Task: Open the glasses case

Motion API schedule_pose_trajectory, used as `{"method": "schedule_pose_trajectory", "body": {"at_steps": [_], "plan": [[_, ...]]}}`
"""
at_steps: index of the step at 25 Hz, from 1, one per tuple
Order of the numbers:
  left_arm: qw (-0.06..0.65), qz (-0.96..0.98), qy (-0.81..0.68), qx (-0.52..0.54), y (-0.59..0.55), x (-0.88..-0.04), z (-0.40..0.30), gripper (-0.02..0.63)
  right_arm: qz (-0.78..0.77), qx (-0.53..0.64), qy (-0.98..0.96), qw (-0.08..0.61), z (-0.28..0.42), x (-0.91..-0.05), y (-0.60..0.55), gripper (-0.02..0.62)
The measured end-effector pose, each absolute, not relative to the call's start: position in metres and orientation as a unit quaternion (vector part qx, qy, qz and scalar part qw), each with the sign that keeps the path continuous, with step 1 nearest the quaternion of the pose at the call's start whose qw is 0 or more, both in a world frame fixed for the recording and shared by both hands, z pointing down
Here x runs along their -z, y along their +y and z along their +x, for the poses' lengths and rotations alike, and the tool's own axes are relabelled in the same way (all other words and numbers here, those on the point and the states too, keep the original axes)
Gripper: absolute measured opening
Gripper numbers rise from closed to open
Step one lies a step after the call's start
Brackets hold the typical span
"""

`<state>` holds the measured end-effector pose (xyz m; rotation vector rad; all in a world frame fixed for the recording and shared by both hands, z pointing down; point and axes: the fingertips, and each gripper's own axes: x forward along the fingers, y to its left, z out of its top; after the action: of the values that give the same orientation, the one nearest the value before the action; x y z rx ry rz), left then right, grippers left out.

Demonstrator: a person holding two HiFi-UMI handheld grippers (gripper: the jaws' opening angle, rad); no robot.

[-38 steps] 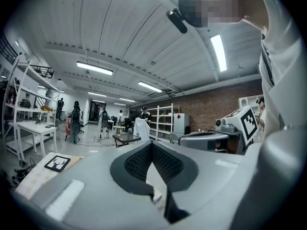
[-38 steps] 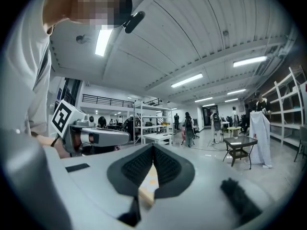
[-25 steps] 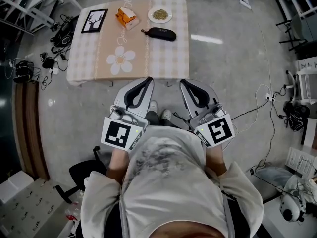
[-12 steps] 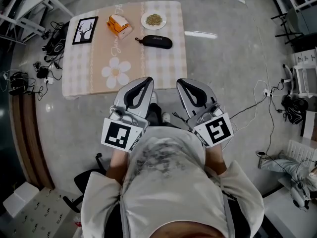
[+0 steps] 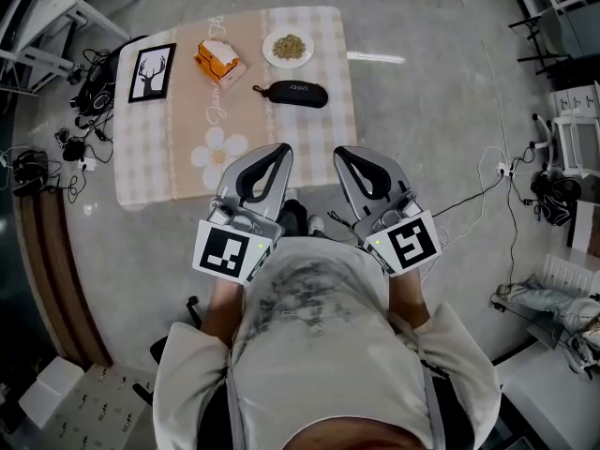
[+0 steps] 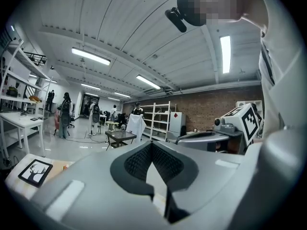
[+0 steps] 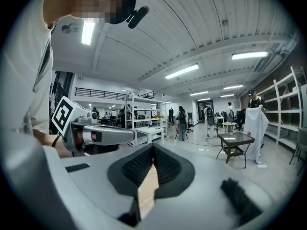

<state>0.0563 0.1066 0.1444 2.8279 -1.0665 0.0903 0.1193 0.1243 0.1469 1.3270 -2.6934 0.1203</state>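
The black glasses case (image 5: 295,93) lies closed on the far right part of the checked tablecloth (image 5: 309,129) with a flower print. My left gripper (image 5: 278,150) and right gripper (image 5: 343,154) are held side by side close to my body, short of the table's near edge and well away from the case. Both point roughly level and both are shut with nothing between the pads. In the left gripper view the left gripper (image 6: 151,145) has its pads meeting at the tip. The right gripper (image 7: 153,148) looks the same in its own view. The case is hidden in both gripper views.
On the table also sit a framed deer picture (image 5: 153,71), an orange box (image 5: 218,62) and a plate of grains (image 5: 288,48). Cables and gear (image 5: 80,111) lie on the floor at the left. A small glass table (image 7: 236,140), shelves and several people stand far off.
The table with the case has drawn nearer and lower in the head view as I moved forward. Both grippers keep the same shut pose in front of my body.
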Motion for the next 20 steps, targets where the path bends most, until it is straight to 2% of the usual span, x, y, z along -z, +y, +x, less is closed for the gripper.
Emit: {"method": "schedule_pose_trajectory", "body": {"at_steps": [20], "plan": [[0.096, 0.942, -0.319, -0.035, 0.037, -0.175, 0.051, 0.008, 0.472, -0.071, -0.871, 0.115, 0.114, -0.177, 0.067, 0.015]]}}
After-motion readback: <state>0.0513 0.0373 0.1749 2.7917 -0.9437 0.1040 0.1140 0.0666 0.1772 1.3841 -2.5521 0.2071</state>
